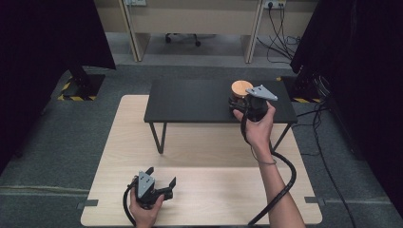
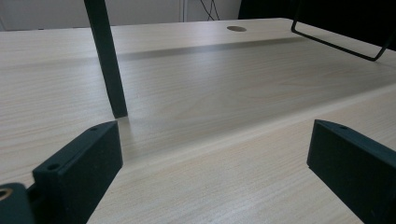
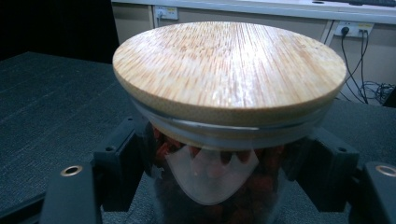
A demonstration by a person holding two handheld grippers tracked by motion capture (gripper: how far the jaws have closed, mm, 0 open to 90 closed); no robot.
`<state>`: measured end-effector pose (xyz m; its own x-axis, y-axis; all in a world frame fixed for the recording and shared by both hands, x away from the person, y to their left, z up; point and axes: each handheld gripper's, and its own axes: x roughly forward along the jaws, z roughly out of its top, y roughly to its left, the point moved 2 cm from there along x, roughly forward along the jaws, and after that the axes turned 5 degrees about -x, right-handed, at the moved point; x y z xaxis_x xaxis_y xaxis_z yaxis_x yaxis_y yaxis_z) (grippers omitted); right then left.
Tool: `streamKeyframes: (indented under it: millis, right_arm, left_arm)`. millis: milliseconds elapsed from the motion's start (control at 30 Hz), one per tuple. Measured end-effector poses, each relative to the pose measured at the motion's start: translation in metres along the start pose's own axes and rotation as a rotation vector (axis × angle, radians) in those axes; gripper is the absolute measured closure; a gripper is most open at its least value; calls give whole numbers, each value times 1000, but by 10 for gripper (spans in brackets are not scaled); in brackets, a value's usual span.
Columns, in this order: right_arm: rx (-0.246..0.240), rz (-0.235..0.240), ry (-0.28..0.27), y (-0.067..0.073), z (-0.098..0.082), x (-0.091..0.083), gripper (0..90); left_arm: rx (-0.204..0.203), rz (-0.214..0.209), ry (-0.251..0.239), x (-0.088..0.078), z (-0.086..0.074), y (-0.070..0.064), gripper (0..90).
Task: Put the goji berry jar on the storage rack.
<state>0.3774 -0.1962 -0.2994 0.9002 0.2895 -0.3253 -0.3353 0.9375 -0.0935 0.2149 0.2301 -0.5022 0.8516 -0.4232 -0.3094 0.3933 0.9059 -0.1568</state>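
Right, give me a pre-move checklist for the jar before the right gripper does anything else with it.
1. Right gripper closed on the jar: ok, both jaws press the glass below the lid.
2. Bamboo lid seated: ok, it sits flat on the rim.
3. Jar's base on the black shelf: cannot tell, the base is hidden.
4. Shelf beside the jar free of things: ok.
5. Left gripper out of the way: ok, jaws open over the wooden table, holding nothing.
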Motion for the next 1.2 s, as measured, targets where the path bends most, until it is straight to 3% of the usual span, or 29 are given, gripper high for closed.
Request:
streamKeyframes:
  millis: [767,967,1200]
  right_arm:
    - [-3,4,-3,-1,-1,0,259]
    - [-18,3,-24,3,-4,-9,68]
    - [-31,-3,-62,7,-10,-34,14]
  left_arm:
    - [0,-1,0,0,0,0,26]
    - [1,-1,0,0,0,0,25]
    - [2,-1,0,0,0,0,25]
